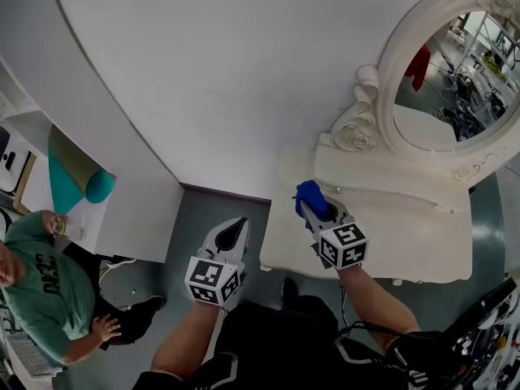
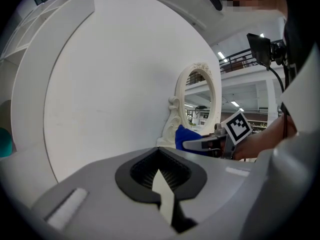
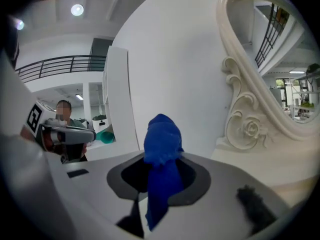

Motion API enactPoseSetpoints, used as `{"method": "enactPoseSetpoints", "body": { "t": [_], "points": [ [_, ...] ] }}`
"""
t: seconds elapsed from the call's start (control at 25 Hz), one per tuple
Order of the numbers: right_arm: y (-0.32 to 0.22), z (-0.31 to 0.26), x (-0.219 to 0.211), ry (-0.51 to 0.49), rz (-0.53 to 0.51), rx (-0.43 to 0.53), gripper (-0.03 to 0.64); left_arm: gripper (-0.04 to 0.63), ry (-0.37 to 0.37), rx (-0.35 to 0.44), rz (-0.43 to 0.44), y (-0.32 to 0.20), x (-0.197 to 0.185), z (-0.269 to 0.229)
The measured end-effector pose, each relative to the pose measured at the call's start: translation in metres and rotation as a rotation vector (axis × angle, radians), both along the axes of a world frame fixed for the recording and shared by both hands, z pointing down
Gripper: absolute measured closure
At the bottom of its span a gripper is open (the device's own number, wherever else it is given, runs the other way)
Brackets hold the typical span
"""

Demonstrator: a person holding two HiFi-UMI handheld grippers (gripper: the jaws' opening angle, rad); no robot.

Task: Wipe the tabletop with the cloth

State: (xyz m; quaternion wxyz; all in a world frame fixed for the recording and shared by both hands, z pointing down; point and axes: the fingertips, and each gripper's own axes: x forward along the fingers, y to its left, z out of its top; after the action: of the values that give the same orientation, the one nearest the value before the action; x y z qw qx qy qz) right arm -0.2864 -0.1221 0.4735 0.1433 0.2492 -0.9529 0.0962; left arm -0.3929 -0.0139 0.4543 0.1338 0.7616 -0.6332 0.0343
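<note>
Since wiping takes one tool, my right gripper [image 1: 315, 211] pinches the bunched blue cloth [image 1: 309, 193] over the table's [image 1: 406, 234] left edge, ready to press down. My left gripper [image 1: 235, 224] idles beside the table, jaws closed on nothing.

left gripper [image 1: 237, 226]: low in the head view, near 6 o'clock; nose aimed toward 1 o'clock; jaws closed together, nothing between them.
left marker cube [image 1: 213, 281]: at the gripper's rear, on its 7 o'clock side.
left forearm [image 1: 183, 340]: bare; runs from the cube toward 7 o'clock.
right gripper [image 1: 318, 211]: at 2 o'clock from the left gripper, well apart from it; nose aimed toward 11 o'clock; jaws clamped on blue cloth [image 1: 309, 193], which is bunched above the tips and hangs back through the throat.
right marker cube [image 1: 344, 245]: at the gripper's rear, 5 o'clock side.
right forearm [image 1: 375, 299]: bare; runs toward 5 o'clock.
</note>
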Motion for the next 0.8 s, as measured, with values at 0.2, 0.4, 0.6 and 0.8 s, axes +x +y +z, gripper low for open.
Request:
{"method": "enactPoseSetpoints", "body": {
  "t": [0.2, 0.4, 0.6, 0.8],
  "points": [
    [-0.024, 0.034, -0.019, 0.061, -0.071, -0.016, 0.520, 0.588, -0.029, -0.039, -0.029, -0.017, -0.004, 0.018],
    [-0.045, 0.071, -0.042, 0.152, -0.098, -0.031, 0.520, 0.588, -0.015, -0.068, 0.002, -0.029, -0.010, 0.036],
    [-0.060, 0.120, -0.067, 0.265, -0.128, -0.052, 0.520, 0.588, -0.002, -0.105, 0.017, -0.034, -0.019, 0.057],
    [-0.066, 0.161, -0.085, 0.341, -0.144, -0.089, 0.520, 0.588, 0.000, -0.136, 0.041, -0.035, -0.022, 0.074]
  ]
}}
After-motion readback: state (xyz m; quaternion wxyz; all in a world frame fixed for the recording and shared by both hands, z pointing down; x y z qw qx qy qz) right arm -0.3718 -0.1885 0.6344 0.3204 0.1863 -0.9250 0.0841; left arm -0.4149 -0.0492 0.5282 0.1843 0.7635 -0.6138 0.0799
